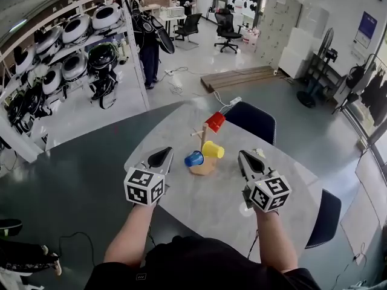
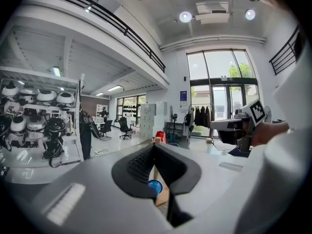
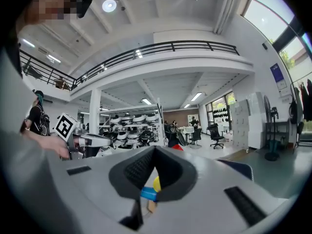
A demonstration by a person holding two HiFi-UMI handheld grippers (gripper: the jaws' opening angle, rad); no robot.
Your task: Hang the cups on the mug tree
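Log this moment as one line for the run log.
left gripper: shut, empty | right gripper: shut, empty | mug tree: red cup, yellow cup, blue cup hung

Bright, even light from tall glass windows (image 2: 222,89) and round ceiling lamps (image 3: 109,5); fisheye edges bend, corners darken.

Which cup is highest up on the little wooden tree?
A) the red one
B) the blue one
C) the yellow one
A: the red cup sits at the top of the mug tree, above the yellow cup and the blue cup.
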